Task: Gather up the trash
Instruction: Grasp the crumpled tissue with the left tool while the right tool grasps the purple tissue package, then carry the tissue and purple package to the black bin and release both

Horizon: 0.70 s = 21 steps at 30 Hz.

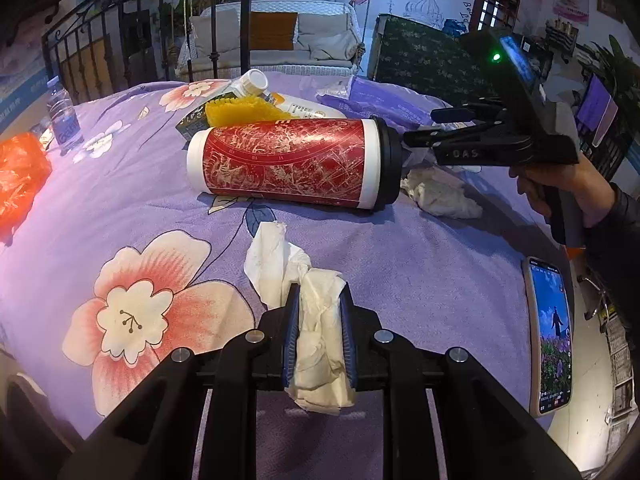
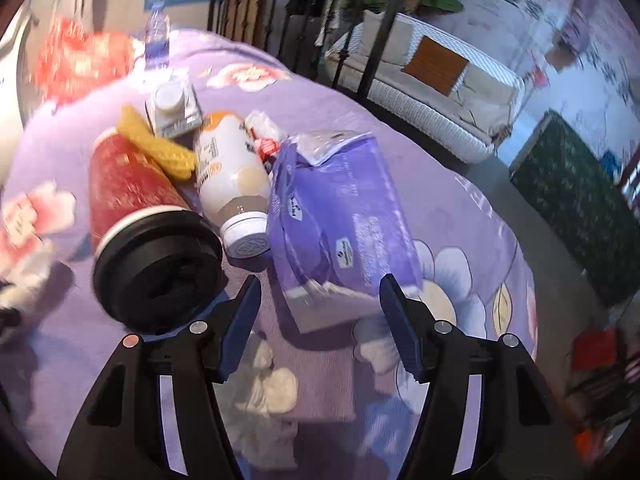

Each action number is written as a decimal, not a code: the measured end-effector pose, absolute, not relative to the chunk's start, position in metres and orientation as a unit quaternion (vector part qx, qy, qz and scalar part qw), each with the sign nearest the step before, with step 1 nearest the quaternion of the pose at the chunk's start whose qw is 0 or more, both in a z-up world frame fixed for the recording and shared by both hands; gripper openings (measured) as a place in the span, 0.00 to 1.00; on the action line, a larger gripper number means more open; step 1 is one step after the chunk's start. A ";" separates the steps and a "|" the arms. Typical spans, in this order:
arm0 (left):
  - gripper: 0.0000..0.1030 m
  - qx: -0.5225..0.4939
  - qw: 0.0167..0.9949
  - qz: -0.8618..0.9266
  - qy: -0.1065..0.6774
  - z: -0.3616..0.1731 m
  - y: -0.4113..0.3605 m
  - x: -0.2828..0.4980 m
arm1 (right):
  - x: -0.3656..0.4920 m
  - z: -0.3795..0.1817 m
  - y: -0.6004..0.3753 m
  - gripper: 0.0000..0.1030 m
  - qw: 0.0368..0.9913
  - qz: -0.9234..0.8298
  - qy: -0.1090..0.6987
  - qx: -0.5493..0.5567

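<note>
My left gripper (image 1: 319, 294) is shut on a crumpled white tissue (image 1: 316, 344) and holds it over the purple flowered blanket (image 1: 120, 216). A second crumpled tissue (image 1: 440, 196) lies right of a red tumbler with a black lid (image 1: 288, 160) that lies on its side. My right gripper (image 1: 416, 128) is open next to the tumbler's lid. In the right wrist view the right gripper (image 2: 320, 292) is open above that tissue (image 2: 268, 388), with the tumbler's lid (image 2: 158, 268) at its left and a purple tissue pack (image 2: 340, 216) ahead.
A white bottle (image 2: 232, 184), a small carton (image 2: 174, 110), a yellow wrapper (image 2: 160, 148) and a water bottle (image 2: 157, 38) lie beyond the tumbler. An orange plastic bag (image 1: 20, 176) is at the far left. A phone (image 1: 550, 336) lies at the right edge.
</note>
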<state>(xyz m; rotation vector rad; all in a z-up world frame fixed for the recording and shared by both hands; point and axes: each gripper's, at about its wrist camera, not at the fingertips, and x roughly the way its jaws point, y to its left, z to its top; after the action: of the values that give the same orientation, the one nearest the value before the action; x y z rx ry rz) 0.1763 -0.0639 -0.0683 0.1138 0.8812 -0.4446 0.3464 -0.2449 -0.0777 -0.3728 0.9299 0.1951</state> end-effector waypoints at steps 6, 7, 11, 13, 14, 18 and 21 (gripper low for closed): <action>0.18 0.045 0.883 -0.205 0.420 -0.064 -0.054 0.177 | 0.357 -0.099 -0.241 0.10 0.850 0.077 0.474 -0.217; 0.18 0.043 0.883 -0.204 0.420 -0.064 -0.053 0.177 | 0.356 -0.094 -0.246 0.09 0.856 0.072 0.471 -0.203; 0.18 0.035 0.886 -0.204 0.415 -0.063 -0.049 0.174 | 0.343 -0.070 -0.266 0.09 0.878 0.059 0.448 -0.159; 0.18 0.033 0.888 -0.203 0.411 -0.060 -0.048 0.171 | 0.330 -0.057 -0.265 0.09 0.884 0.056 0.433 -0.166; 0.18 0.032 0.890 -0.203 0.407 -0.058 -0.047 0.169 | 0.323 -0.051 -0.263 0.09 0.887 0.058 0.425 -0.169; 0.18 0.025 0.898 -0.199 0.391 -0.047 -0.041 0.160 | 0.289 -0.017 -0.248 0.09 0.906 0.075 0.383 -0.164; 0.18 0.021 0.906 -0.192 0.376 -0.037 -0.033 0.150 | 0.263 0.005 -0.232 0.09 0.919 0.095 0.353 -0.149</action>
<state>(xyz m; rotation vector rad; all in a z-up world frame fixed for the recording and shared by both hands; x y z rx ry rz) 0.1501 -0.0331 -0.0374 0.0441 0.7761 -0.3972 0.2627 -0.2318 0.0050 -0.3069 0.7266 0.1956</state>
